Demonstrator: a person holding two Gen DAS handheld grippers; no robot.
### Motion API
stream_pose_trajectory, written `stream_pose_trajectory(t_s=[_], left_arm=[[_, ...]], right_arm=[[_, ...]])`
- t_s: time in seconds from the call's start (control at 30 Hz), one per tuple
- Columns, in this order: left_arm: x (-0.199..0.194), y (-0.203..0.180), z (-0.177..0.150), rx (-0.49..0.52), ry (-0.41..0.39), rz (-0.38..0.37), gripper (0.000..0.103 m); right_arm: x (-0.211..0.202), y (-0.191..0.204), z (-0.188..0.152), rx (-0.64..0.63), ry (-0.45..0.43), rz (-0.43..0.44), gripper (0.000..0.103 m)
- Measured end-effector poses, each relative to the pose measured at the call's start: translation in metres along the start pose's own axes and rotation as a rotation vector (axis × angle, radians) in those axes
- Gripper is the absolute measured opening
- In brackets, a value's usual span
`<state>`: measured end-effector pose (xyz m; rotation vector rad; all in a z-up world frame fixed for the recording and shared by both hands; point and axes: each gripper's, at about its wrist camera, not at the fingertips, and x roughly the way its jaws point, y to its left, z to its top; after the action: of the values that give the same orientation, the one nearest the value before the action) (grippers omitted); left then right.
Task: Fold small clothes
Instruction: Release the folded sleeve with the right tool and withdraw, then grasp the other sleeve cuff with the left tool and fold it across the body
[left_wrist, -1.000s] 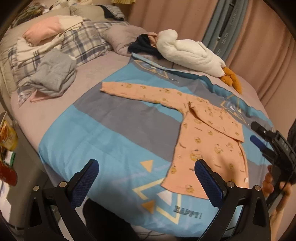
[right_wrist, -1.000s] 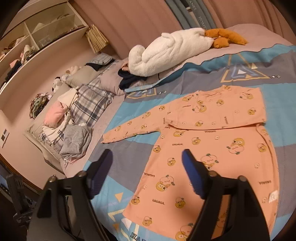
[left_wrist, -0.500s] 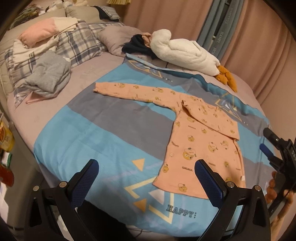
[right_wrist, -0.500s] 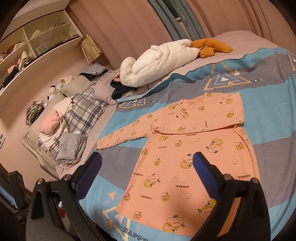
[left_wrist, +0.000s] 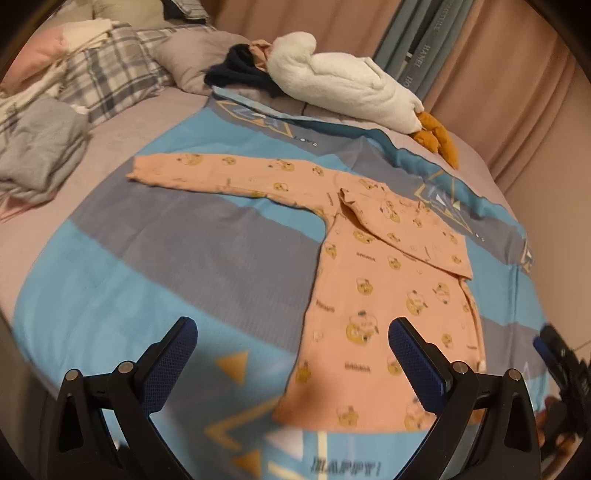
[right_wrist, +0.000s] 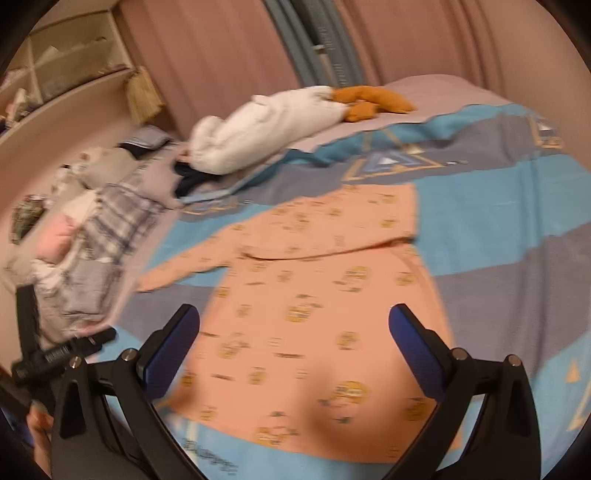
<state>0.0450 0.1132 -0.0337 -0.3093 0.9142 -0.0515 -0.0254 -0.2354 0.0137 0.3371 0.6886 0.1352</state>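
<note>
Peach shirt (left_wrist: 384, 295) flat below both wide-spread jaws

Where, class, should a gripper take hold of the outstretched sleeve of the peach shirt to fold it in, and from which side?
Probably at the cuff, coming from the open bedspread beside it. The sleeve lies flat and straight, away from the shirt body, with its free end at the cuff, so lifting there should carry its whole length across. The other sleeve is already folded over the chest.
</note>
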Motion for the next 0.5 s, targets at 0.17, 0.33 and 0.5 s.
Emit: stream_pose_trajectory(t_s=[0.17, 0.33, 0.5], left_arm=[[0.045, 0.027, 0.026, -0.097, 0.034, -0.037, 0.102], [0.079, 0.08, 0.054, -0.272, 0.02, -0.068, 0.102], [0.119, 0.147, 0.078, -0.501, 0.039, -0.124, 0.102]], right_arm=[[0.009, -0.027, -0.002, 0.05, 0.027, -0.046, 0.103], [0.026, -0.041, -0.004, 0.088, 0.06, -0.079, 0.103], [0.053, -0.035, -0.002, 0.101, 0.103, -0.083, 0.103]])
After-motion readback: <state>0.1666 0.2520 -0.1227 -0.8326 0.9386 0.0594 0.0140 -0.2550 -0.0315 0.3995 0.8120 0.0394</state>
